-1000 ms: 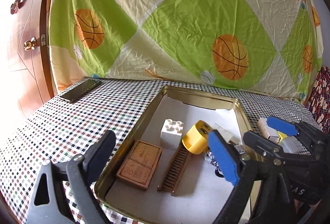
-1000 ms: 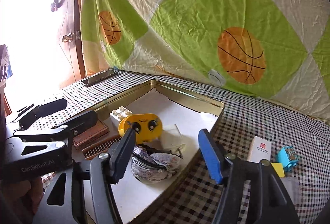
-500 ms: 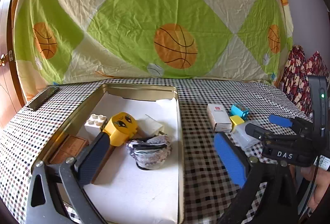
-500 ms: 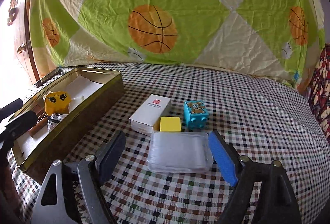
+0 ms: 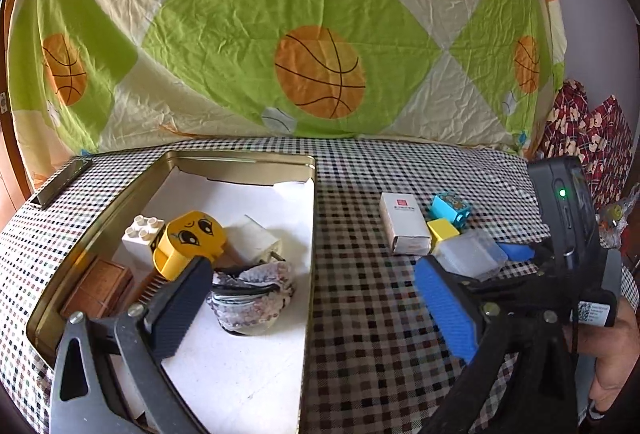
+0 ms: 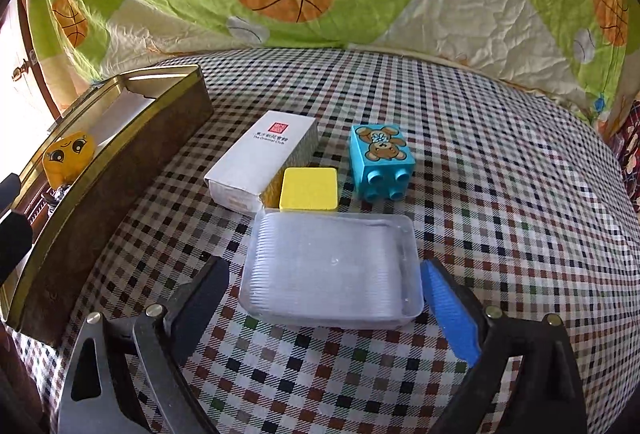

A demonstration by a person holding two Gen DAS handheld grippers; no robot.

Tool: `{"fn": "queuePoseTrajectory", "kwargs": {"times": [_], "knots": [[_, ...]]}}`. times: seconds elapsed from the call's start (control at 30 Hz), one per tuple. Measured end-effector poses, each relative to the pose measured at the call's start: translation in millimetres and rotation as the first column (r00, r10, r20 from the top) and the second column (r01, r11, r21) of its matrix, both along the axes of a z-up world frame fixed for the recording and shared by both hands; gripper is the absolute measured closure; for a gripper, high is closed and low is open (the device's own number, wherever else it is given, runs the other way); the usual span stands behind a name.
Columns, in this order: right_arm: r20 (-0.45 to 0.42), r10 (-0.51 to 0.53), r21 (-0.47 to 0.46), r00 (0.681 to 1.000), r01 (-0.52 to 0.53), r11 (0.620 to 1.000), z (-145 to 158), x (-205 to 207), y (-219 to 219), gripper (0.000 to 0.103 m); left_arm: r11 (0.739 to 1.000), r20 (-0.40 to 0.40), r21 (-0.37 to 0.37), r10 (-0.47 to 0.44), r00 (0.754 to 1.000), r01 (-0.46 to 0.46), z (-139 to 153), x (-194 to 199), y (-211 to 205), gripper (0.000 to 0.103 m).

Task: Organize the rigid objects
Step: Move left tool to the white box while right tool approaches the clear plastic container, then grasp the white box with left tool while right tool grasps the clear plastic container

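Our right gripper point(image 6: 324, 298), jaws wide and empty, straddles the clear plastic box point(image 6: 332, 270); probably light, slick—we'd pinch its short sides.

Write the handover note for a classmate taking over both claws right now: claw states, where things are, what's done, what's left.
Right claw: open, straddling the clear plastic box, not yet gripping.
Left claw: open, empty, above the tin's right edge.
Done: yellow face block, white brick and other items lie in the tin.
Left on the cloth: clear box, white carton, yellow block, blue bear brick.
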State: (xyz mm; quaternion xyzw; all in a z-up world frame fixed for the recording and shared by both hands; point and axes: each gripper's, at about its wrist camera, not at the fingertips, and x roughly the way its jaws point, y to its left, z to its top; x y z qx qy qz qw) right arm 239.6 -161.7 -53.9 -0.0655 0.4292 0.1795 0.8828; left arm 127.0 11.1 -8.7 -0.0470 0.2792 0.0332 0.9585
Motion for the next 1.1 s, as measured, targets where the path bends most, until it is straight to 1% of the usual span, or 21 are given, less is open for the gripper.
{"fn": "queuePoseTrajectory", "kwargs": {"times": [0.1,0.13,0.17,0.23,0.3,0.43,0.57,0.67,0.73,0.87,0.9,0.97,1.1], "knots": [[-0.007,-0.013,0.064,1.000,0.013,0.998,1.9,3.6,-9.4,0.007,1.000,-0.008,0.016,-0.011,1.000,0.011,0.0,3.8,-7.8,0.000],[-0.007,-0.013,0.073,1.000,0.013,0.997,2.3,3.6,-12.1,0.012,1.000,-0.010,0.020,-0.016,1.000,0.016,0.3,5.1,-10.8,0.000],[-0.004,-0.008,0.068,1.000,0.008,0.998,3.0,2.9,-12.6,0.021,0.999,-0.013,0.023,-0.023,1.000,0.023,0.9,6.7,-14.1,0.000],[0.008,-0.006,0.053,1.000,0.006,0.999,4.2,-1.3,-14.6,0.021,0.998,-0.019,0.035,-0.043,0.999,0.044,2.9,11.8,-22.6,0.000],[0.033,-0.013,0.066,0.999,0.010,0.998,8.9,-3.7,-20.9,0.021,0.997,-0.022,0.059,-0.058,0.998,0.059,5.3,18.6,-32.6,0.001],[0.071,-0.082,0.072,0.994,0.077,0.994,14.8,-1.2,-43.3,0.021,0.994,-0.041,0.074,-0.081,0.996,0.084,10.2,38.4,-51.0,0.001],[0.061,-0.128,0.114,0.990,0.121,0.986,15.2,5.5,-67.8,0.021,0.987,-0.087,0.097,-0.117,0.989,0.125,11.2,66.3,-72.9,0.001],[0.045,-0.150,0.144,0.988,0.142,0.979,13.9,10.1,-80.6,0.021,0.988,-0.135,0.091,-0.113,0.984,0.126,5.6,92.5,-79.4,0.001],[0.036,-0.166,0.167,0.985,0.158,0.973,14.2,11.2,-88.1,0.021,0.991,-0.164,0.079,-0.095,0.982,0.109,0.0,108.8,-79.2,0.002],[0.052,-0.173,0.191,0.984,0.160,0.968,17.3,9.0,-90.0,0.021,0.993,-0.221,0.063,-0.084,0.972,0.100,-11.1,134.3,-79.2,0.011],[0.053,-0.172,0.193,0.984,0.159,0.968,17.3,8.4,-89.9,0.021,0.993,-0.230,0.060,-0.084,0.970,0.100,-13.4,138.2,-79.1,0.013],[0.048,-0.167,0.194,0.985,0.155,0.969,17.3,9.3,-88.8,0.021,0.993,-0.251,0.050,-0.092,0.963,0.108,-17.8,144.5,-79.1,0.022],[0.050,-0.172,0.192,0.984,0.159,0.968,17.6,8.4,-89.3,0.021,0.993,-0.278,0.038,-0.097,0.956,0.112,-25.8,151.4,-79.0,0.030]]}}
